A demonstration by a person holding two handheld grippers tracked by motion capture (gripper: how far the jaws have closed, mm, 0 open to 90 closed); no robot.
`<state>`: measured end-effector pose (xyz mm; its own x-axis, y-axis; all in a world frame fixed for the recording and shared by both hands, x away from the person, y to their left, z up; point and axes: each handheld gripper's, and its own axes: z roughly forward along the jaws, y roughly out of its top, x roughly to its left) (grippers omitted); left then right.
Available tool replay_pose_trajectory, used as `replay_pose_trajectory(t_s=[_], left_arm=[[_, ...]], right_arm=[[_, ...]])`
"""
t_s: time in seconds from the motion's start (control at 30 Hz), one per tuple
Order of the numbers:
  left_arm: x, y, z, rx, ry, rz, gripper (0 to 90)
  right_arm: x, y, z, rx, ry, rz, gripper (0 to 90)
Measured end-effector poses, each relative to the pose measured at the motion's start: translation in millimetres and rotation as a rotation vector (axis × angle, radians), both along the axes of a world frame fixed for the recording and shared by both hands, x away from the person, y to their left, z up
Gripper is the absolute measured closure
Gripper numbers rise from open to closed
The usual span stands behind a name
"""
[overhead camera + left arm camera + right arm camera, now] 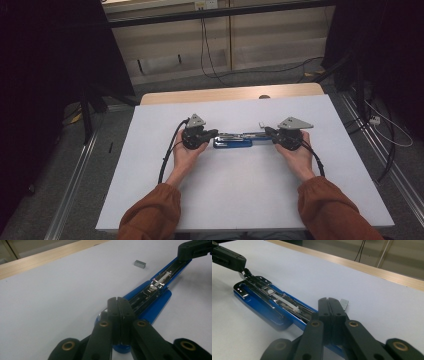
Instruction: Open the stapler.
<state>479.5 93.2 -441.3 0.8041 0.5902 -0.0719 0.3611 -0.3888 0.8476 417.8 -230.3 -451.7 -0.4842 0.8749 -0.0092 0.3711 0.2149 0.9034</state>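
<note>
Stapler (233, 140), blue, lies opened flat at table (150, 150) centre. Left gripper (214, 133) jaws are pressed together on its left end; right gripper (269, 131) jaws pressed together on its right end. Staple block (139, 263) lies just beyond.

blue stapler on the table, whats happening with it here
A person holds a gripper in each hand, one at either end of a blue stapler that lies swung open flat on the white table, its metal staple channel facing up. The left gripper is closed at the base end; the right gripper is closed at the far end of the opened arm. A small strip of staples lies loose on the table beside the stapler.
</note>
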Motion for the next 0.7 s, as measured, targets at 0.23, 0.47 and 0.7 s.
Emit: replay_pose_trajectory(t_s=[0.23,0.47,0.7], left_arm=[[-2.3,-2.6,1.3,-0.012,-0.029,0.003,80.2],[-4.9,-4.0,4.0,-0.045,-0.019,0.04,64.2],[-5.5,2.0,6.3,-0.055,-0.012,0.094,43.7]], right_arm=[[0.4,0.1,0.0,0.017,0.004,0.011,83.5],[0.4,-0.4,5.2,0.038,-0.011,0.015,74.4],[1.4,-1.5,7.1,0.063,-0.018,0.02,53.5]])
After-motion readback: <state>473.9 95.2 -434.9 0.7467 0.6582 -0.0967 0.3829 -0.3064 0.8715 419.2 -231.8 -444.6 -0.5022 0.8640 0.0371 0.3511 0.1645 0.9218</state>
